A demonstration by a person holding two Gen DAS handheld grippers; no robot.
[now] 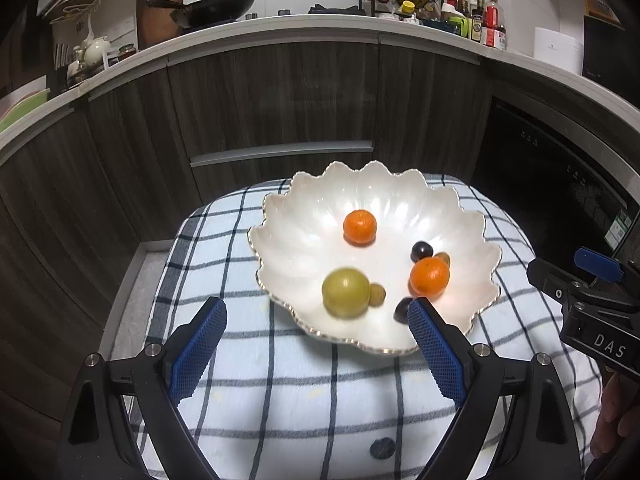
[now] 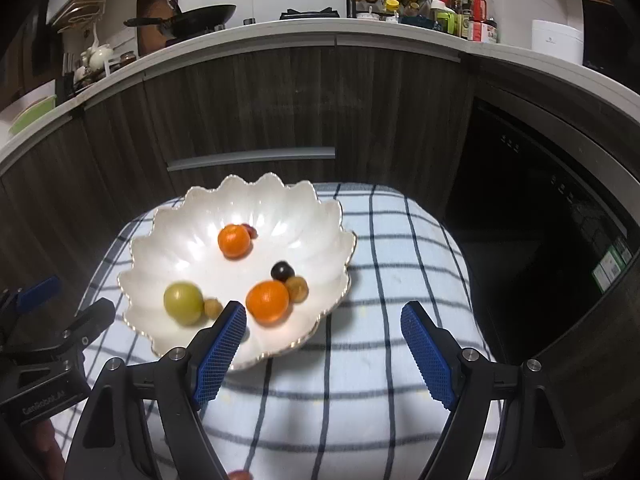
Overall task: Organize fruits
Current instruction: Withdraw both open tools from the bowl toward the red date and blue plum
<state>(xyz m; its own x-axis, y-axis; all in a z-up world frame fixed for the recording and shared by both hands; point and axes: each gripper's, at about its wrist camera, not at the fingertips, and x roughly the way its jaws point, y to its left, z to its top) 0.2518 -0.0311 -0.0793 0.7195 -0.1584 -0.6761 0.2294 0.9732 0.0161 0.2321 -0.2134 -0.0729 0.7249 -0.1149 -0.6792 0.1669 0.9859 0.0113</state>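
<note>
Left gripper [image 1: 316, 320] and right gripper [image 2: 324, 324]: jaws wide apart, empty, above the bowl [image 1: 304, 196].

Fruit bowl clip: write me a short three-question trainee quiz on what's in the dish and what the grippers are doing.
1. True or false: the left gripper is clamped on a fruit.
2. How many orange fruits lie in the white scalloped bowl?
3. Which fruit touches the green fruit? A) the far orange B) a small tan fruit C) a dark plum

Key: 1. False; both it and the right gripper are open and empty. 2. Two, counting the near orange. 3. B.
</note>
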